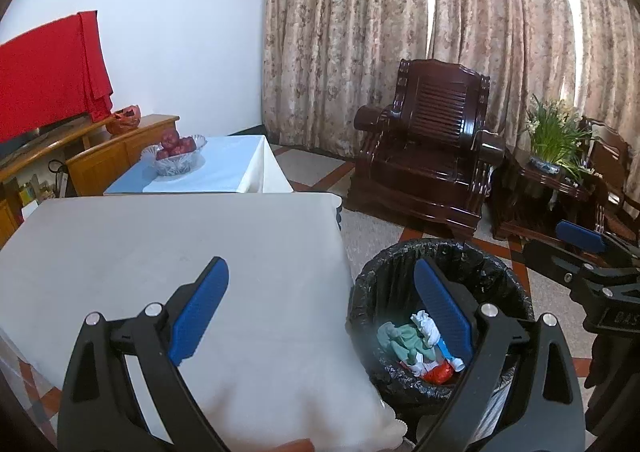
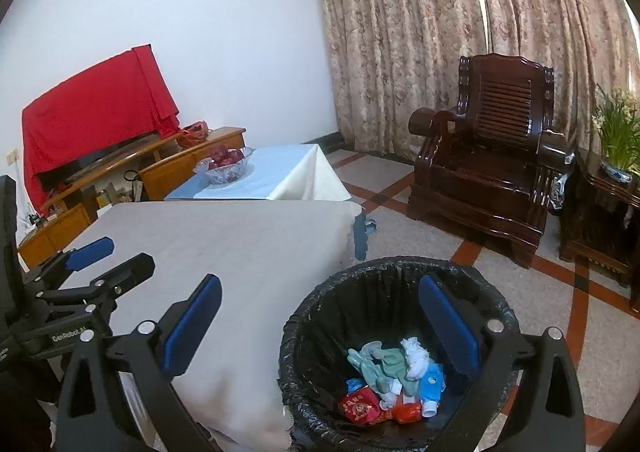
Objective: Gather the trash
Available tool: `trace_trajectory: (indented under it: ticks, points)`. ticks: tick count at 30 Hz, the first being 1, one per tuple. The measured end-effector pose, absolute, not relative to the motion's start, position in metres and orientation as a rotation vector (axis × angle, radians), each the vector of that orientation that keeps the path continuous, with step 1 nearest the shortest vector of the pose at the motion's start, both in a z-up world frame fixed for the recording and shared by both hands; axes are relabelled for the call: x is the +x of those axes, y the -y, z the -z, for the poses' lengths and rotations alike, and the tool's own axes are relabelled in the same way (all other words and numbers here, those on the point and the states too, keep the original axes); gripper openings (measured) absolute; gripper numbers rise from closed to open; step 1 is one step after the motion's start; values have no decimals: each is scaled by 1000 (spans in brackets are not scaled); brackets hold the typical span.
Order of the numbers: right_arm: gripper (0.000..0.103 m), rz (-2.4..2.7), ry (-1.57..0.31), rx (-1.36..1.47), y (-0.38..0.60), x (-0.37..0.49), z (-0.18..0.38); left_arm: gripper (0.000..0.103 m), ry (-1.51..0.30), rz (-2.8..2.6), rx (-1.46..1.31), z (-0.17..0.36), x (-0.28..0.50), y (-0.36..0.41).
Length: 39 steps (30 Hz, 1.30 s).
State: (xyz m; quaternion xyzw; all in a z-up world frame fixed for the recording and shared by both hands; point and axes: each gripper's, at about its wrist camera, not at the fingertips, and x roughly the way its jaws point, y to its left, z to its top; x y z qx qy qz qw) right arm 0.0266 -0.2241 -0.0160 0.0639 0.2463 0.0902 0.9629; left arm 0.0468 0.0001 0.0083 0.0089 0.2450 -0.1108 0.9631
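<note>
— Both grippers, left (image 1: 320,308) and right (image 2: 320,324): jaws wide, holding nothing.
— And the trash (image 2: 394,384)?
— Heaped inside the black-lined bin (image 2: 316,308), just beside the white table's (image 2: 224,244) near corner.

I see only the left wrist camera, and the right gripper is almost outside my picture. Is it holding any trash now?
Observer: No. The right gripper is open and holds nothing.
Operator: My own finger hides one side of the trash bin. What lies there?
Observer: In the trash bin, a small blue and white bottle lies beside the crumpled white tissue.
Operator: Is there anything near the bin's front wall?
Observer: Yes, a red packet with gold print lies at the bottom, next to an orange wrapper.
</note>
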Motion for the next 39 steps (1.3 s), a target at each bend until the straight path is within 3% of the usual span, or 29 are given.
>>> trace_trajectory:
  ticks: [39]
  points:
    - [97, -193, -450, 109, 212, 5, 3, 92, -439, 214, 22, -19, 22, -2]
